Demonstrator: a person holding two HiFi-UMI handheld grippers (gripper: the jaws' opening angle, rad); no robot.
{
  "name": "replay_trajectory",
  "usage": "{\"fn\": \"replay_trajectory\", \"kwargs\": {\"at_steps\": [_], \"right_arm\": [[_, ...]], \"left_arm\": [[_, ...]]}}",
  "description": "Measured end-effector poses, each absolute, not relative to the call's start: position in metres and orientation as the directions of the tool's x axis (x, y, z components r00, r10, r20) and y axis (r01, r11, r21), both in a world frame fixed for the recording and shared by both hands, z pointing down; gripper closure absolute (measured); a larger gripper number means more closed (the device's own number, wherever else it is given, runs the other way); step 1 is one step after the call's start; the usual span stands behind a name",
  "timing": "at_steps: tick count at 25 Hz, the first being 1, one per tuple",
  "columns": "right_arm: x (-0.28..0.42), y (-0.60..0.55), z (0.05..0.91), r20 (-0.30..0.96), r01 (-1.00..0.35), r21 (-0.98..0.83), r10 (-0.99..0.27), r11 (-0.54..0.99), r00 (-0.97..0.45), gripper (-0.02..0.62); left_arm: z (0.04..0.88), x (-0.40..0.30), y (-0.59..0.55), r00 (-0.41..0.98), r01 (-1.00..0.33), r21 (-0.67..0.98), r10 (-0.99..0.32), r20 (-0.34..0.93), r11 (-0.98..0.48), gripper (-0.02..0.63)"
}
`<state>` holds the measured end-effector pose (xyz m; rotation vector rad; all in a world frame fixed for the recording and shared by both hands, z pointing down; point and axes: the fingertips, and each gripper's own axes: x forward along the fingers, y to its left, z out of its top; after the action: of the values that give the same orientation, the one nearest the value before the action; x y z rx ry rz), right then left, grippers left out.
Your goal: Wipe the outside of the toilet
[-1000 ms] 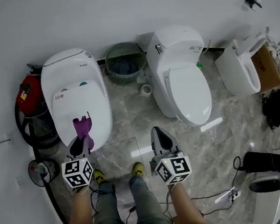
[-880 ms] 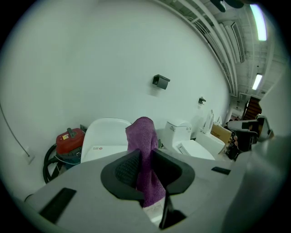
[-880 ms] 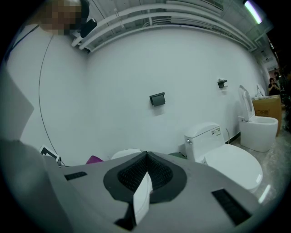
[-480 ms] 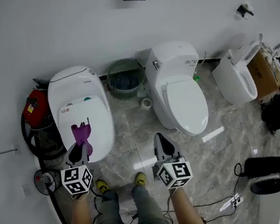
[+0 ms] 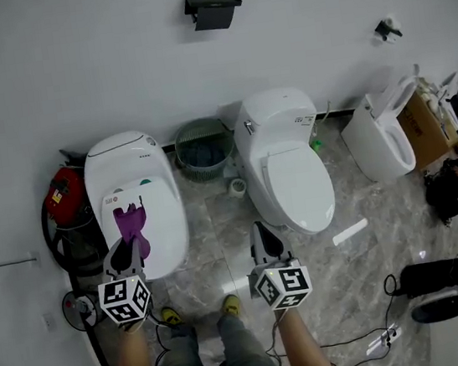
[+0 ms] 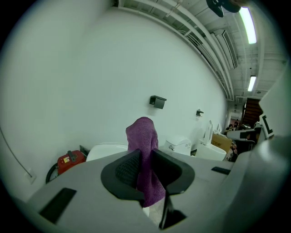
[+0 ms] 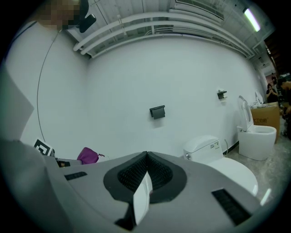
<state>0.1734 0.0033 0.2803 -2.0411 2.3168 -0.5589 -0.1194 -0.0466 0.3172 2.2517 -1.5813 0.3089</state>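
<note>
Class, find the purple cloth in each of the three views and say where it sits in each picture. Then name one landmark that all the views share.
Head view: the purple cloth is left of centre, over the left toilet.
Left gripper view: centre, clamped between the jaws and sticking up.
Right gripper view: low on the left, a small lump.
Shared landmark: the black wall box.

The head view looks steeply down on the toilets (image 5: 292, 177) along the wall (image 5: 111, 67). The 2 gripper views face that wall from lower, sharing its black box (image 5: 211, 9).
</note>
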Motion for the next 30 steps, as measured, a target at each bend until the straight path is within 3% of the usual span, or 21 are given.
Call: {"fn": "replay_trajectory", "kwargs": {"at_steps": [30], "right_arm": [[0.176, 0.001, 0.148, 0.111, -0.972, -0.195, -0.982, 0.129, -0.153, 0.588]], "left_arm": [[0.129, -0.140, -0.045, 0.337, -0.940, 0.089, -0.935, 0.114, -0.328, 0.512]]}}
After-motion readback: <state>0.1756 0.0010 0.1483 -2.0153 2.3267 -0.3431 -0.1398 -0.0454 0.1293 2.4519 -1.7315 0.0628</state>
